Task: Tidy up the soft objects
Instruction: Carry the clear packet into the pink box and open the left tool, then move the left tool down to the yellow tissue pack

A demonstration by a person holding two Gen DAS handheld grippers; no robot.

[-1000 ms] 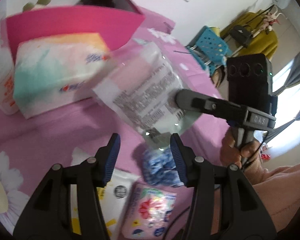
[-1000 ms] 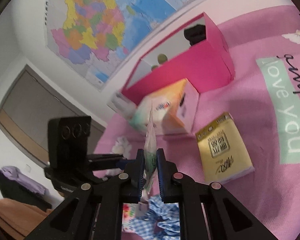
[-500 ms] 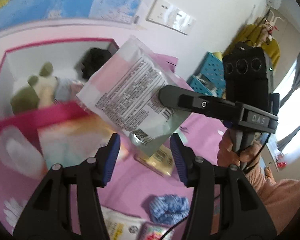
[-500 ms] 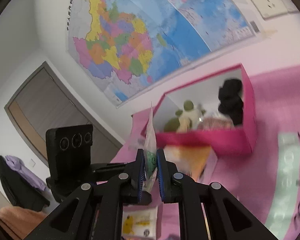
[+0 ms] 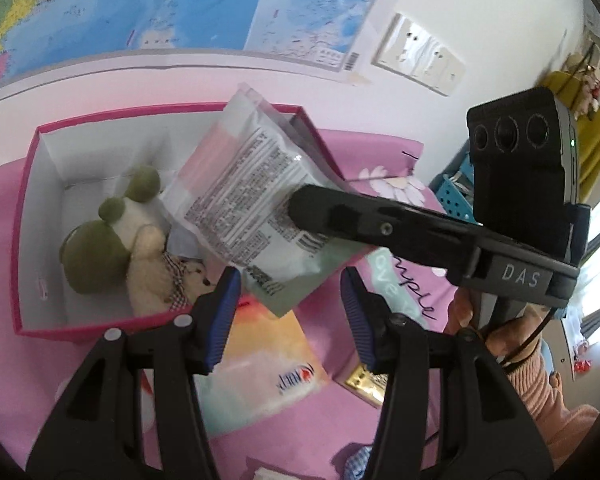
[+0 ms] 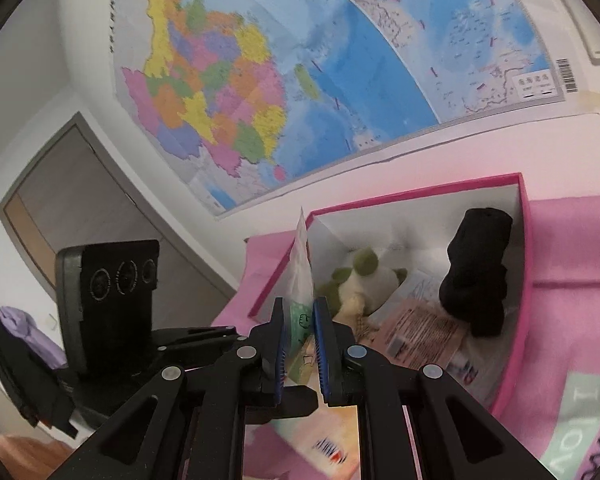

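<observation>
Both cameras had swung up since a second earlier, from the pink bedspread to the pink box (image 5: 20, 248) and the wall map (image 6: 300, 60), and the packet (image 5: 256, 208) that had hung over the bed's clutter was now over the box's far right corner.

That relation decided the coming move, as I judged it: the packet lay forward of the right gripper (image 6: 300, 344), its long axis running up and away from the pads, free end over the box's open mouth and pinched end outside the near rim. The right gripper was nearly closed, clamping the packet's lower corner between its blue pads. The left gripper (image 5: 292, 316) stood about half open with nothing between its fingers, below the packet and just short of the rim, so the right hand (image 5: 496, 320) was the one placed to lower it in.

The bedspread (image 5: 12, 380) bore a tissue pack (image 5: 260, 368) against the box's near wall. Inside the box sat a green-and-cream plush toy (image 5: 116, 248), a black soft thing (image 6: 476, 276) and a flat printed packet (image 6: 420, 328). A wall socket (image 5: 420, 56) and a grey door (image 6: 60, 208) were also in view.
</observation>
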